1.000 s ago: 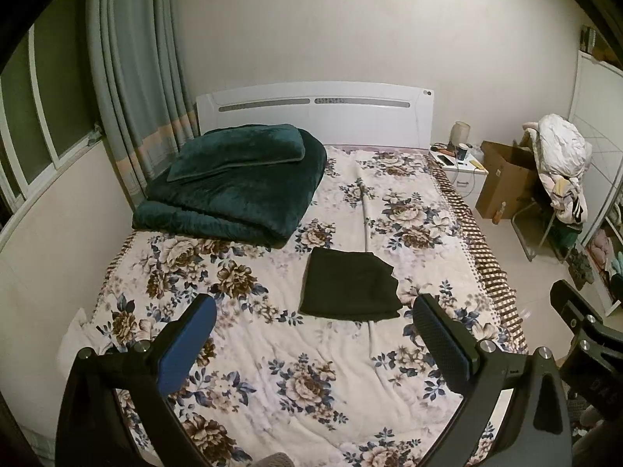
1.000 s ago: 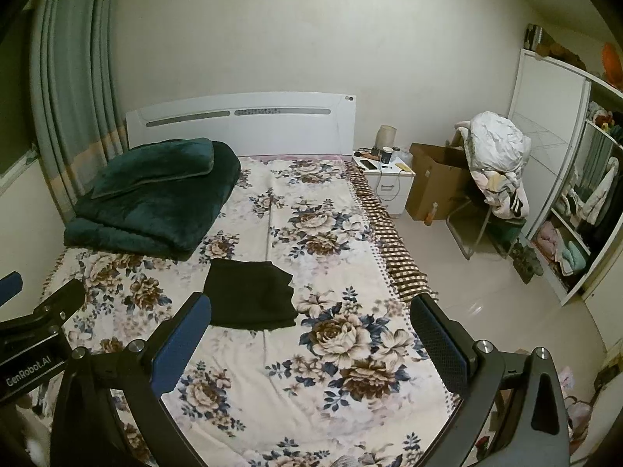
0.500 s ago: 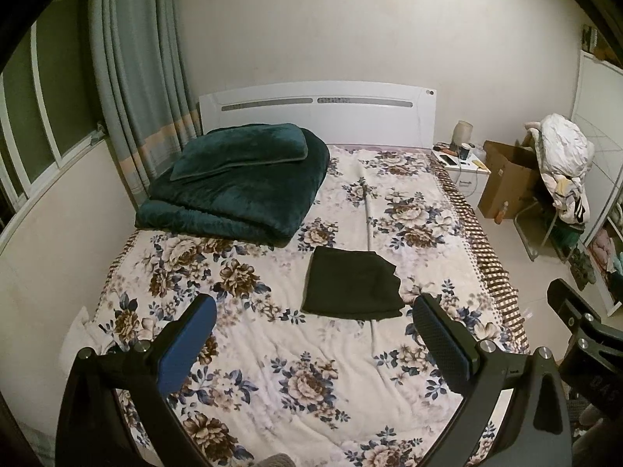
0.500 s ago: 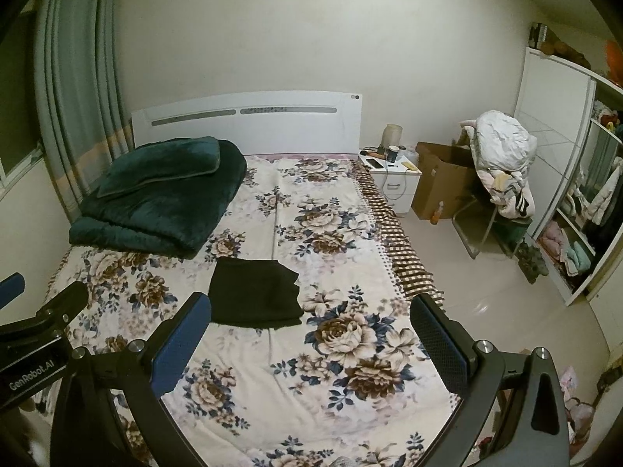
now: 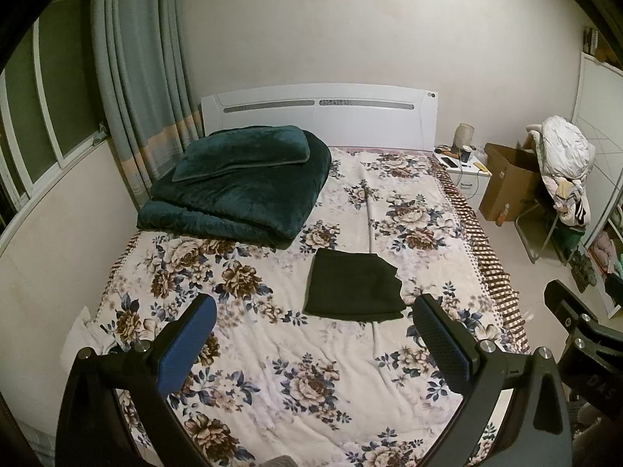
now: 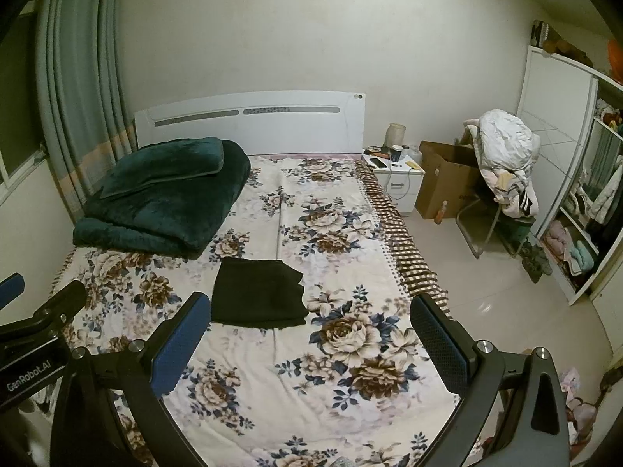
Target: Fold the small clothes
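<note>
1. left wrist view: the left gripper (image 5: 313, 327) is held above the foot of the bed (image 5: 241, 334), its two fingers spread wide and holding nothing; blue pads face inward.
2. one dark folded garment (image 5: 352, 286) lies flat on the floral bedspread, near the middle of the bed and well beyond the fingertips, touching neither finger. it is roughly rectangular, only slightly longer toward the headboard (image 5: 319, 116) than across, with its uneven edge on the right side.
3. one folded green blanket (image 5: 237, 190) sits toward the head of the bed on the left, with one matching pillow (image 5: 241, 151) on top.
4. containers: one open cardboard box (image 5: 510, 183) stands on the floor beside the white nightstand (image 5: 467, 173); what is inside cannot be seen. a slice of the right gripper (image 5: 584, 334) shows at the right edge.
5. right wrist view: the right gripper (image 6: 309, 325) likewise hangs over the bed's near end, its fingers wide apart and gripping nothing.
6. the same single dark garment (image 6: 259, 292) lies just past the left finger (image 6: 179, 344), apart from it.
7. the open wardrobe (image 6: 584, 210) at right holds clothes on its shelves, too small to count. one chair (image 6: 502, 210) is heaped with a white bundle. the cardboard box (image 6: 447, 186) is open here too, contents hidden.
</note>
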The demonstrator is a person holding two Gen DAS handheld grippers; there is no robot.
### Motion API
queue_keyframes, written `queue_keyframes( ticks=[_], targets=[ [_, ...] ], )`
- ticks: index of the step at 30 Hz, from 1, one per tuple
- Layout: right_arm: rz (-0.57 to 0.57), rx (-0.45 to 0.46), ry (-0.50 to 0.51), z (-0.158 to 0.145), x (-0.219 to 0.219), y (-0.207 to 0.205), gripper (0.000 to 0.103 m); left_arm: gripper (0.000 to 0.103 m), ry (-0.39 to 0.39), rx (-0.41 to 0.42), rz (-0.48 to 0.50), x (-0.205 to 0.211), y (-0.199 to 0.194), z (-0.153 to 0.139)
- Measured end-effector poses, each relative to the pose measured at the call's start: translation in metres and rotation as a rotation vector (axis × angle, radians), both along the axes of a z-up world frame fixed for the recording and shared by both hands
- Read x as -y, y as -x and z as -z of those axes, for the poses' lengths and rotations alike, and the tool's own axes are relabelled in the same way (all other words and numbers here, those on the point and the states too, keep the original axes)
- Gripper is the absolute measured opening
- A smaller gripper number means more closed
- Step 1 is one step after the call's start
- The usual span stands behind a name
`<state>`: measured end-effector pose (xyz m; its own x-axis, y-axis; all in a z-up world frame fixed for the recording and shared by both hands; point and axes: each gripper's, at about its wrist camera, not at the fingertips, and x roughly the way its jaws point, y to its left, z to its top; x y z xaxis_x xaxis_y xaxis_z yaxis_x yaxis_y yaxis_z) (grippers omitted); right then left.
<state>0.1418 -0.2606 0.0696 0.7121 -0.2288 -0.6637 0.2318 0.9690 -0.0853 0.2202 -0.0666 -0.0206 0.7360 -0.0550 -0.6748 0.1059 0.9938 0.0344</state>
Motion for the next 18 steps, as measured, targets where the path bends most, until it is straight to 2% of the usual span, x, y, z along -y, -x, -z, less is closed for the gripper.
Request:
queue_keyframes(
  ticks=[18],
  targets=[
    [0.004, 0.001, 0.000, 0.0007, -0.0001, 0.0027, 0.103, 0.103, 0.002, 0.004, 0.002, -0.0006, 0.0008, -0.0002]
  ],
)
